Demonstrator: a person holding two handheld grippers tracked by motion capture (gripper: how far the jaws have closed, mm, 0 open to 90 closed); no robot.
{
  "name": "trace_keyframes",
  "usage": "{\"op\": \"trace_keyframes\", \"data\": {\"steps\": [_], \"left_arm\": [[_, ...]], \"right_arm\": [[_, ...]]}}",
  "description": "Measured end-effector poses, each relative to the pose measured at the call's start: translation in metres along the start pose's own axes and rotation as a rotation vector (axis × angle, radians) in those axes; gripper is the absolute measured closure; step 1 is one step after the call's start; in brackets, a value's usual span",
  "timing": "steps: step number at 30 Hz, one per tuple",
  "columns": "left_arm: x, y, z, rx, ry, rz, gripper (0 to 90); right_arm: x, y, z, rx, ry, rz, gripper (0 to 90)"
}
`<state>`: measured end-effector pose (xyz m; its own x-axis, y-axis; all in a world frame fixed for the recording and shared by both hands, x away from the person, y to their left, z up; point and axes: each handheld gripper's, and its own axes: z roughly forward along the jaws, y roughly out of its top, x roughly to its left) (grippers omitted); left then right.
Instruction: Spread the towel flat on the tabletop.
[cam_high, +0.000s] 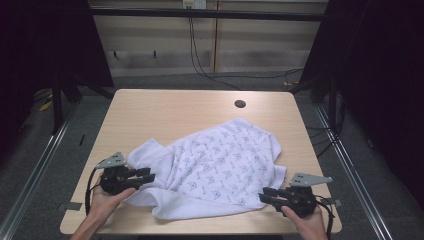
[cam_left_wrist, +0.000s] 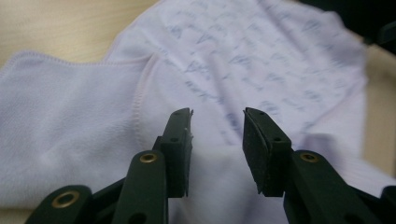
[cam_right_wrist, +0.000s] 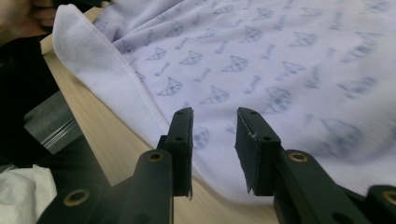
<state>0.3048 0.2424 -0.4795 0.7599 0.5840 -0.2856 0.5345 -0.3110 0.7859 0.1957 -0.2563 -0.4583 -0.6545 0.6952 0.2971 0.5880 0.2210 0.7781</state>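
High view: one wooden table, light grain, with a dark round hole near its far edge; on it one white garment printed with small blue motifs, spread loosely and rumpled across the near half, one corner running toward the far right, a plain unprinted flap folded over at the near left. Left gripper, held in the person's left hand, sits at the garment's near-left edge, its tips over the cloth; right gripper, in the right hand, sits at the near-right edge, tips just at the hem. Left gripper view: left gripper with jaws parted to a moderate gap, nothing between them, the plain white flap and a stitched seam just ahead and beneath. Right gripper view: right gripper likewise parted, holding nothing, poised over the printed cloth by its edge, bare table to the side. Handling, by judgement: light, soft, limp knit; it will sag and bunch rather than hold shape, and will not slip much on padded jaws. Best taken at a hem or seamed edge, where the doubled cloth gives the jaws something to pinch, one gripper to each side.
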Motion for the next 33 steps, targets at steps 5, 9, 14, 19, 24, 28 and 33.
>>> {"op": "trace_keyframes", "data": {"steps": [5,9,14,19,24,28,33], "left_arm": [[0.006,-0.004,0.027,0.132,-0.018,0.038,86.0],[0.0,-0.007,0.03,0.158,-0.043,0.042,90.0],[-0.005,-0.006,0.035,0.164,-0.059,0.033,90.0],[-0.003,0.002,0.039,0.146,-0.076,0.028,87.2],[0.008,0.012,0.025,0.069,-0.009,-0.008,72.4],[0.026,0.017,0.022,0.064,0.077,-0.005,68.9],[0.043,0.013,0.02,0.059,0.117,-0.054,68.6]], "right_arm": [[0.005,0.013,0.04,0.058,0.078,-0.049,59.2],[-0.004,0.02,0.06,0.061,0.193,-0.03,53.5],[0.003,0.015,0.081,0.165,0.091,-0.09,46.4],[0.009,0.01,0.092,0.195,0.018,-0.161,42.9],[0.017,0.006,0.093,0.179,-0.08,-0.244,58.5],[0.01,0.007,0.091,0.172,-0.092,-0.219,82.4],[-0.006,0.013,0.089,0.196,-0.087,-0.174,87.2]]}}
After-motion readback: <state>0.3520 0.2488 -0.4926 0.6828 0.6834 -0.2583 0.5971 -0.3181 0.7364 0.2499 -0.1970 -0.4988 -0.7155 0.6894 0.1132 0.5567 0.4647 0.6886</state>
